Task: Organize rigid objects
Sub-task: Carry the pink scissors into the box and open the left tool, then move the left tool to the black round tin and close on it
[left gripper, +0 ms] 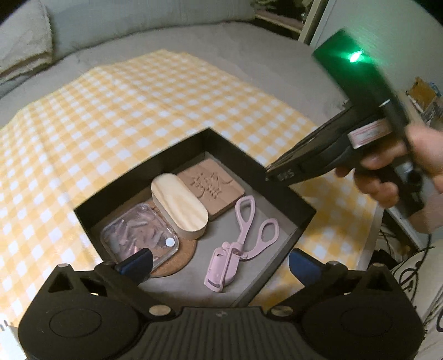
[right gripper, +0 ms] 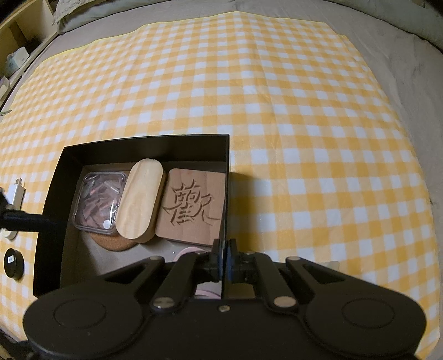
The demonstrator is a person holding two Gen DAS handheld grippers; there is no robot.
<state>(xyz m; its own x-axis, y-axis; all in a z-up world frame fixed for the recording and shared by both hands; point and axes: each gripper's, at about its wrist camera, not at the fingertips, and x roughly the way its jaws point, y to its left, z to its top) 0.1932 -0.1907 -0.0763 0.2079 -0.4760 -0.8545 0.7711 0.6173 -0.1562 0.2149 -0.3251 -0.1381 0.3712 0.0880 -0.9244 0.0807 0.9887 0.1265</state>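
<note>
A black box (left gripper: 303, 214) sits on the yellow checked cloth (left gripper: 138, 105). Inside lie a clear plastic case (left gripper: 138, 235), an oval wooden box (left gripper: 180, 205), a carved wooden tile (left gripper: 213, 187), a cork coaster (left gripper: 177, 263) and a pink eyelash curler (left gripper: 238, 243). My left gripper (left gripper: 218, 261) is open above the box's near side. My right gripper (right gripper: 224, 256) is shut on the box's right wall (right gripper: 225, 193); it shows in the left wrist view (left gripper: 279, 171) at the box's far right rim. The box contents also show in the right wrist view: the case (right gripper: 97, 202), the oval box (right gripper: 139, 199) and the tile (right gripper: 192, 206).
A white plug (right gripper: 15, 192) and a round black disc (right gripper: 12, 263) lie on the cloth left of the box. Grey bedding (left gripper: 138, 25) surrounds the cloth. Shelves stand at the far left (right gripper: 16, 55).
</note>
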